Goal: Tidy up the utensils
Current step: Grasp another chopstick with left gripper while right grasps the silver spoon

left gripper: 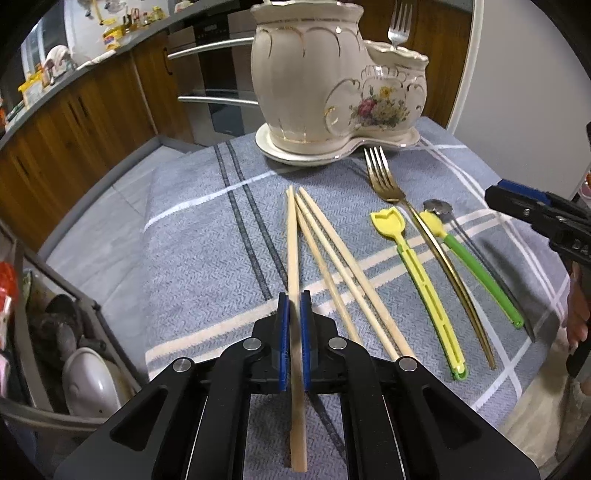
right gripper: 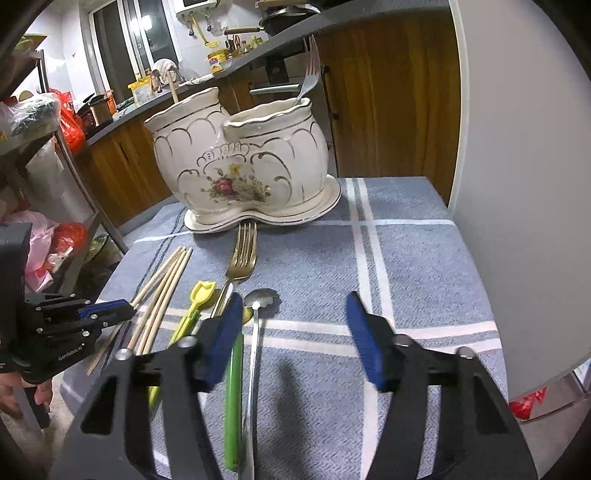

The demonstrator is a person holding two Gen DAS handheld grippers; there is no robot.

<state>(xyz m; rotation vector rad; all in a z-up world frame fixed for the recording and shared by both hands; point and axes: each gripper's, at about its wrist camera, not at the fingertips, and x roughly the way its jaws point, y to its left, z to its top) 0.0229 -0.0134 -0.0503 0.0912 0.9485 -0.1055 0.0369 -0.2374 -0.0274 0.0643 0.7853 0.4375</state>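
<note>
My left gripper (left gripper: 294, 300) is shut on a wooden chopstick (left gripper: 293, 243) over the blue checked cloth. Three more chopsticks (left gripper: 332, 258) lie beside it. To their right lie a yellow tulip-shaped utensil (left gripper: 417, 273), a gold fork (left gripper: 384, 181), a green-handled yellow utensil (left gripper: 476, 269) and a silver spoon (left gripper: 437, 207). The white floral ceramic holder (left gripper: 317, 81) stands at the back with a silver fork (left gripper: 399, 26) in its small pot. My right gripper (right gripper: 295, 299) is open above the cloth, just right of the silver spoon (right gripper: 262, 299) and the green handle (right gripper: 233, 398).
The cloth-covered table (right gripper: 406, 258) ends at a white wall on the right. Kitchen cabinets and an oven (left gripper: 218, 92) stand behind. A dish rack (left gripper: 74, 350) sits low at the left. Shelves with bags (right gripper: 55, 236) stand left of the table.
</note>
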